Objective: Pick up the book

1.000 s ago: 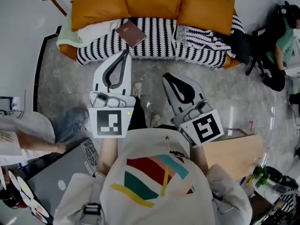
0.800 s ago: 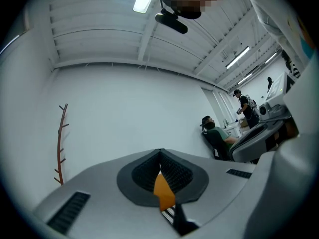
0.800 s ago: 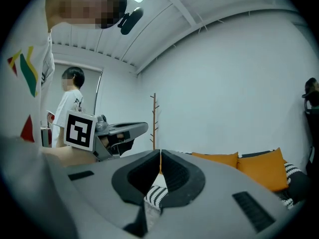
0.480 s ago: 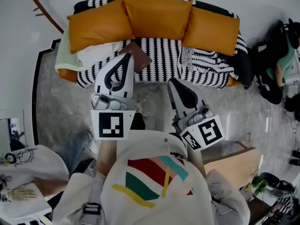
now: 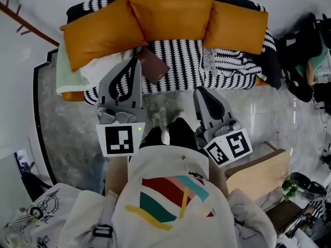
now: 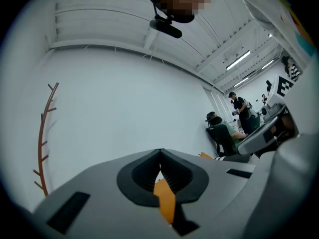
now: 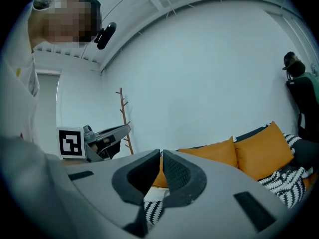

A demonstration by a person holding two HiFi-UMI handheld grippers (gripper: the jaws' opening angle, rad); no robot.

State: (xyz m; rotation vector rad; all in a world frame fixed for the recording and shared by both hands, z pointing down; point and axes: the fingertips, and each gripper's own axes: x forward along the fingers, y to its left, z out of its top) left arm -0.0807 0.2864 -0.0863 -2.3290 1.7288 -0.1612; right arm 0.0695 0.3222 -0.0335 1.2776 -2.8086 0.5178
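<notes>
A brown book [image 5: 154, 66] lies flat on the striped seat of the sofa [image 5: 183, 61], left of the middle. My left gripper [image 5: 136, 61] is held level in front of the sofa. Its tip shows just left of the book in the head view. The jaws are shut with nothing between them, and the left gripper [image 6: 160, 151] looks at a bare white wall. My right gripper [image 5: 201, 90] is also shut and empty, short of the sofa's front edge and right of the book. In its own view, the right gripper [image 7: 161, 154] faces the orange cushions [image 7: 249, 153]. The book is hidden in both gripper views.
Three orange cushions [image 5: 170, 14] line the sofa back. A pale blanket [image 5: 101, 68] lies at the sofa's left end, a striped throw [image 5: 232, 66] at its right. A wooden box [image 5: 258, 172] stands at my right. A coat stand [image 6: 44, 143] and seated people [image 6: 222, 136] are further off.
I have walked up to the sofa: both grippers moved forward and the sofa and book are nearer. Both stay shut. The people and laptop at the lower left dropped out of view.
</notes>
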